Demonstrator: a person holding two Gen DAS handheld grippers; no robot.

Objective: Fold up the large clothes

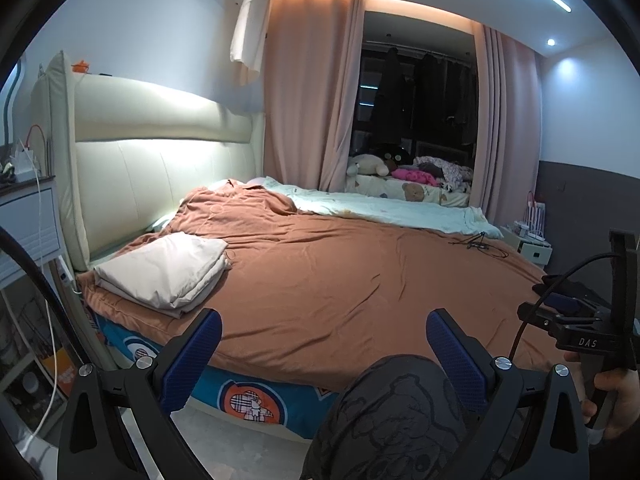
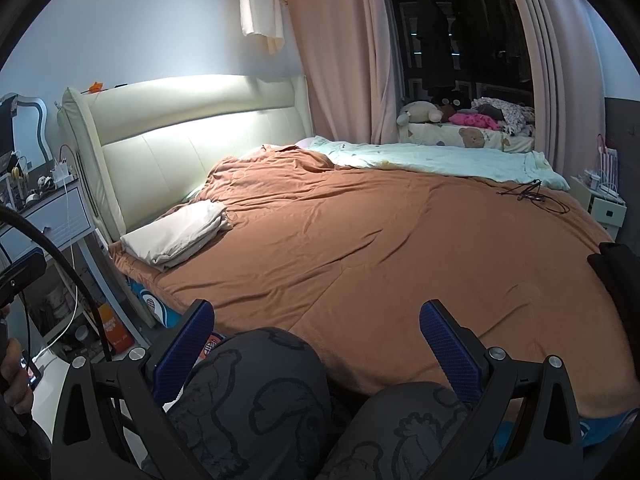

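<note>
The person sits at the side of the bed (image 2: 360,240), knees (image 2: 256,392) up against it. The left gripper (image 1: 324,344) is held low over one knee, its blue fingers (image 1: 208,332) spread wide with nothing between them. The right gripper (image 2: 316,332) is the same: wide apart and empty, over both knees.

One cloth (image 1: 168,272) is already folded. It lies in a neat pale pile on the brown blanket (image 1: 340,272), near the headboard (image 1: 160,160), well apart from both grippers. It looks done.

So I think this is a pause between clothes. Nothing is being folded right now. No unfolded clothing lies on the blanket near the person. Something dark (image 2: 616,272) sits at the right edge of the bed, but I cannot tell what it is.

A white garment (image 2: 260,4) hangs high on the wall, and a heap of clothes (image 2: 496,114) sits far off by the window.

Next, I think the person needs to fetch a new piece, lay it flat on the open blanket, and pinch two corners, one with each gripper. The black wire (image 2: 528,194) on the far side should stay out of the way.
</note>
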